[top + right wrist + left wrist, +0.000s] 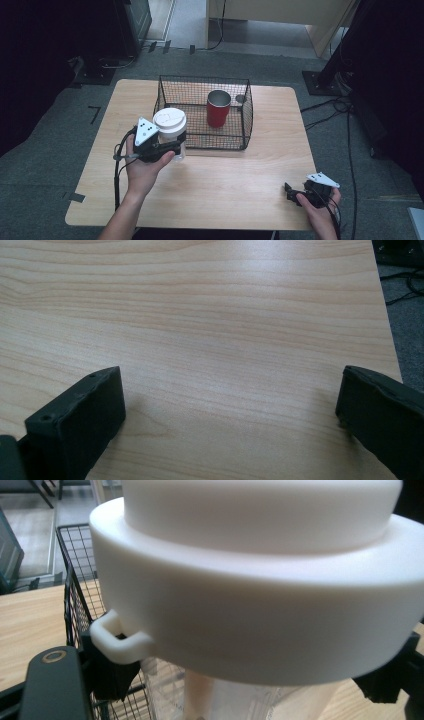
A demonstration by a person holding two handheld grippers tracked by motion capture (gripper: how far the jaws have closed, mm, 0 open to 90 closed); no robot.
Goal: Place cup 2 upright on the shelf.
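A pale wooden worktop with rounded corners point(260, 170) stands on a grey carpeted floor point(45, 145); black cables point(327, 107) trail over the carpet at the right, past a black stand base point(320, 82); a light wooden cabinet point(280, 12) rises beyond the far edge; a dark cabinet point(135, 20) stands at upper left; small black tape marks point(94, 114) lie on the floor; both side margins are in deep shadow; soft light glosses the wood grain.

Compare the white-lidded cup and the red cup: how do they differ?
The lidded cup is clear with a white lid; the red cup is opaque with an open top. The lidded cup is gripped by the left gripper outside the basket; the red cup stands free inside it. Both are upright.
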